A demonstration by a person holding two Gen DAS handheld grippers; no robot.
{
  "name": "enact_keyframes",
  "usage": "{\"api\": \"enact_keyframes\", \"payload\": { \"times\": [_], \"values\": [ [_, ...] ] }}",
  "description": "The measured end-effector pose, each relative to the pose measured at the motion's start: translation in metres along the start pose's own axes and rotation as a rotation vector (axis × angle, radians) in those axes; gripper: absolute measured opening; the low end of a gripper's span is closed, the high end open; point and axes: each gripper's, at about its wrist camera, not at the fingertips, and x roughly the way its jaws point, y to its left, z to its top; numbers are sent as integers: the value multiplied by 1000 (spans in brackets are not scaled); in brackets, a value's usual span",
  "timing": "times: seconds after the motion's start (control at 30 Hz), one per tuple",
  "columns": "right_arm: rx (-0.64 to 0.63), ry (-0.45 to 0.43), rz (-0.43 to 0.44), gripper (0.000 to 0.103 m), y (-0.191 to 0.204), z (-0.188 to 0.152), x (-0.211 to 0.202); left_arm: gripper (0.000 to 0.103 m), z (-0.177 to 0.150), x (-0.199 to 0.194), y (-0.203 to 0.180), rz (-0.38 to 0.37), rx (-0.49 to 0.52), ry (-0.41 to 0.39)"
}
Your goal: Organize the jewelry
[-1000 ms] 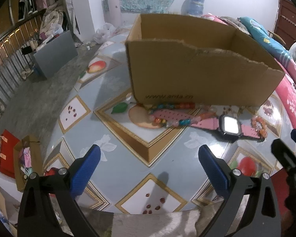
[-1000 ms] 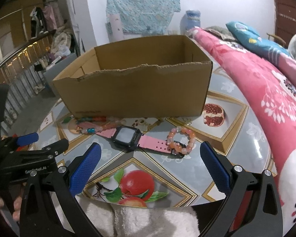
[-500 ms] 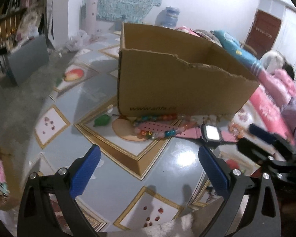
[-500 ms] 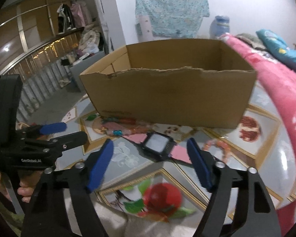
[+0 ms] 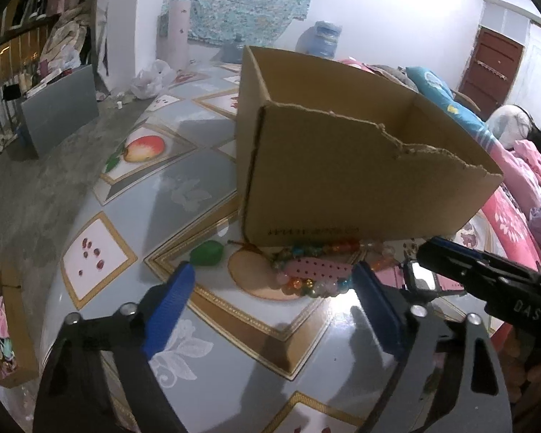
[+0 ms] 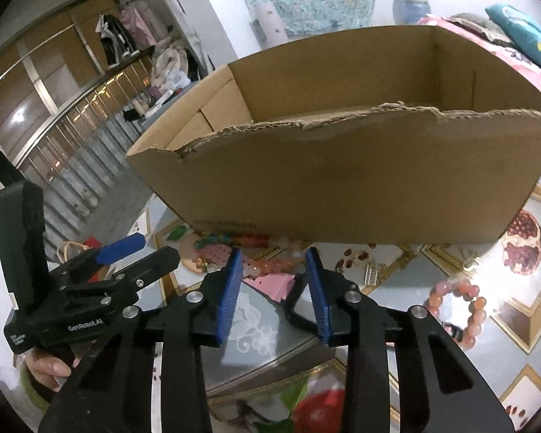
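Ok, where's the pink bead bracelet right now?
In the right wrist view, the pink bead bracelet lies on the patterned table, right of the right claw, in front of the cardboard box.

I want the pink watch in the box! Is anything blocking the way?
Only the cardboard box itself: the pink watch lies on the table just before its front wall, so it must be lifted over the torn rim.

Both wrist cameras look low and close at the cardboard box [image 5: 350, 176]. The left faces its left corner, the right its front wall; both share the pink watch strap [image 5: 315, 265]
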Motion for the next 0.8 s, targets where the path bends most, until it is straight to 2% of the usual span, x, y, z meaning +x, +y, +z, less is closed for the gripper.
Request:
{"api": "enact_keyframes", "payload": {
  "times": [0.23,0.3,0.4,0.53,0.8],
  "values": [
    [-1,38,-22,29,4,11,14,51,4,22,4,-6,-4,62],
    [1,59,-27,25,6,12,19,41,6,27,4,0,-4,75],
    [-4,94,-49,24,7,13,30,35,8,32,4,-5,5,93],
    [-9,139,-82,23,7,10,37,32,9,38,2,18,43,100],
    [-40,170,-108,23,13,17,49,25,10,37,5,-5,41,129]
  ]
}}
